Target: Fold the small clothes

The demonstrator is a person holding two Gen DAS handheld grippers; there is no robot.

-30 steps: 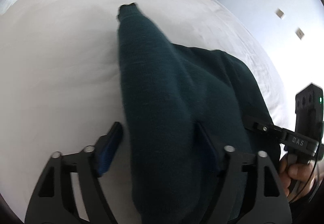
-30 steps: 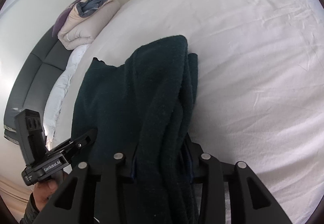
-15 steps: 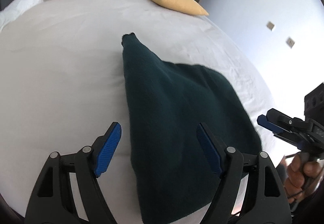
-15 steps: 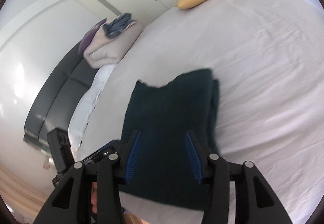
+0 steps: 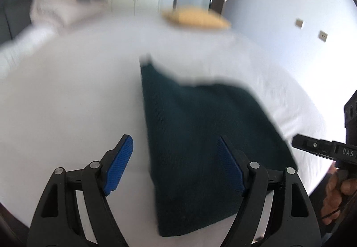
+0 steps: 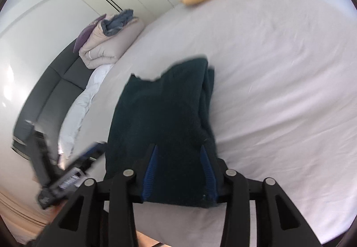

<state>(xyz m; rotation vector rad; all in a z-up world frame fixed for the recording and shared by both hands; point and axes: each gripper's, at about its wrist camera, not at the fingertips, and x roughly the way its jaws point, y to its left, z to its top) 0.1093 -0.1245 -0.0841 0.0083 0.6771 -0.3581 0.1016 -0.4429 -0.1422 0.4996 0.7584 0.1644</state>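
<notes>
Bright, soft daylight throughout, with glare on the white wall (image 6: 9, 81). Heavy motion blur across the left wrist view. Strong fisheye bending and dark corners.

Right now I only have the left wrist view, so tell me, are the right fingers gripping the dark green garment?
Observer: No. The right gripper is open, its fingers over the near end of the dark green garment.
Operator: Is the garment's right side neat?
Observer: Layers stack along that edge, a lower one poking out slightly beyond the top one.
Operator: What is the blurred pile far left?
Observer: A folded beige duvet with a blue-grey cloth on top.
</notes>
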